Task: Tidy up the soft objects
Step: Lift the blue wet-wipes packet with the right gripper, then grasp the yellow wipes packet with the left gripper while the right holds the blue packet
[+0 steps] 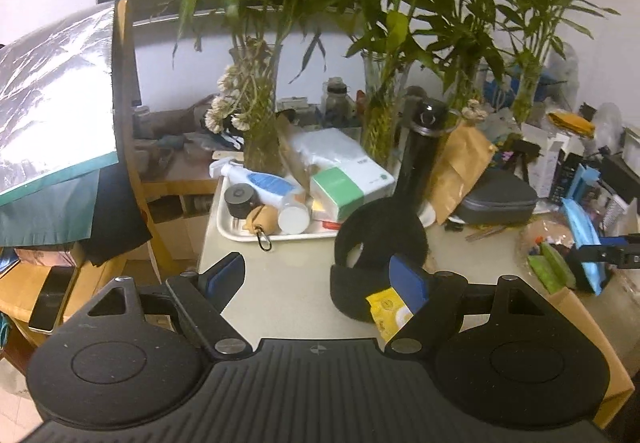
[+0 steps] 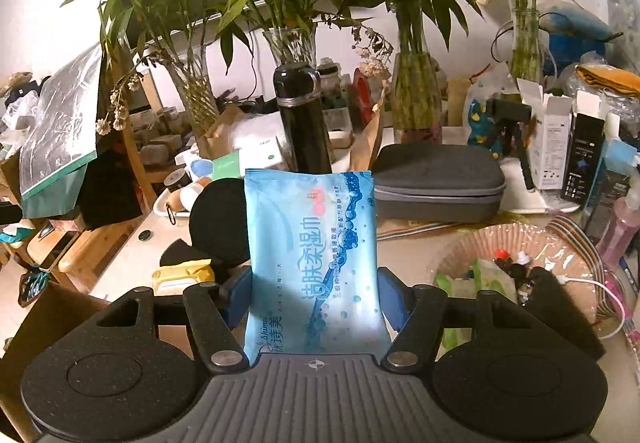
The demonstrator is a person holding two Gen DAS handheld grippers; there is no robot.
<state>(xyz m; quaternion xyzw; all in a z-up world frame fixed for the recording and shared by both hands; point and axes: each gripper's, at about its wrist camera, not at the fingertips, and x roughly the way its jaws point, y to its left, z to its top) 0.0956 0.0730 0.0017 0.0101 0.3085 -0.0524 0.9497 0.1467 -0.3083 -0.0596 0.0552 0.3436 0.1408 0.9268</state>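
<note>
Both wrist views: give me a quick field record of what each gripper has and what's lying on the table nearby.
left gripper: open, nothing between the pads
right gripper: shut on blue wet wipes pack, lifted clear of the table
black soft pouch: on the table, past the left gripper
yellow packet: beside the pouch
grey zip case: closed, behind the wipes

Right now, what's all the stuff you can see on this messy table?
wet wipes pack: one, light blue, clamped upright in the right claw
yellow pack: one, on the table by the black pouch
black pouch: one, round-topped, table centre
black flask: one, standing behind
grey case: one, zipped, right of the flask
white tray: one, holding bottles and boxes
bamboo vases: several, green, along the back
left claw: open, empty
right claw: shut on the wipes
</note>
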